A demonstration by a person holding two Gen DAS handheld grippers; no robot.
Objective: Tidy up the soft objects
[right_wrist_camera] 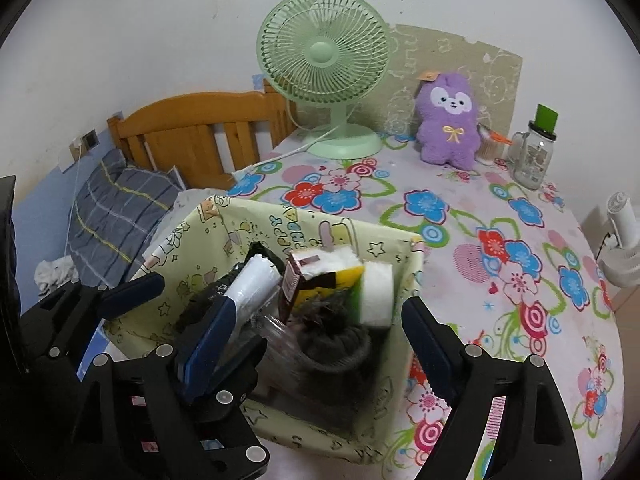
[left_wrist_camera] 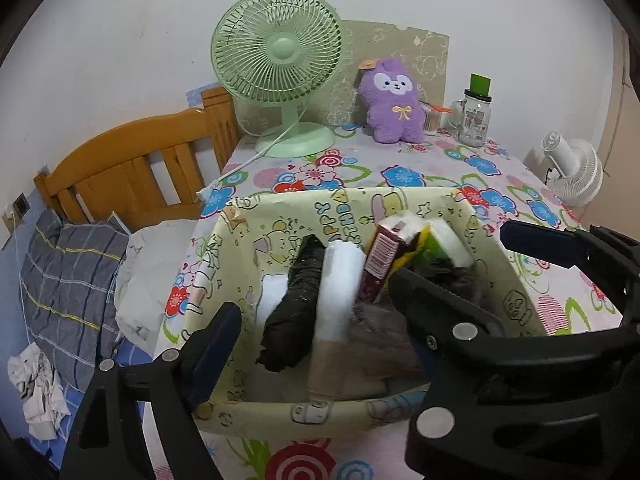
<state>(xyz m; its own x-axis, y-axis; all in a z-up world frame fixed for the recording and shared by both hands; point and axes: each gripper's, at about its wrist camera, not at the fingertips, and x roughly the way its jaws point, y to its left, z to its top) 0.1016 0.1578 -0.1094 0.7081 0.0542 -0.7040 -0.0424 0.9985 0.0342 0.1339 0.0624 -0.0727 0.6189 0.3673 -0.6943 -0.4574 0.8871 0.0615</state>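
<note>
A pale yellow cartoon-print fabric bin (left_wrist_camera: 240, 240) (right_wrist_camera: 188, 240) stands on the flowered table. It holds a black roll (left_wrist_camera: 292, 308), a white roll (left_wrist_camera: 338, 280) (right_wrist_camera: 252, 280), a red-white carton (left_wrist_camera: 380, 256) (right_wrist_camera: 294, 276), a yellow-green sponge (right_wrist_camera: 372, 288) and a grey knitted item (right_wrist_camera: 336, 344). My left gripper (left_wrist_camera: 316, 320) is open, its jaws straddling the bin's front. My right gripper (right_wrist_camera: 316, 332) is open above the bin, over the grey knit. A purple plush toy (left_wrist_camera: 394, 104) (right_wrist_camera: 450, 120) sits upright at the table's back.
A green desk fan (left_wrist_camera: 280, 68) (right_wrist_camera: 324, 64) stands at the back with its cord trailing left. A glass jar (left_wrist_camera: 474, 116) (right_wrist_camera: 534, 152) stands right of the plush. A white fan (left_wrist_camera: 572, 172) is off the right edge. A bed with a wooden headboard (left_wrist_camera: 132, 172) and plaid pillow (left_wrist_camera: 68, 280) lies left.
</note>
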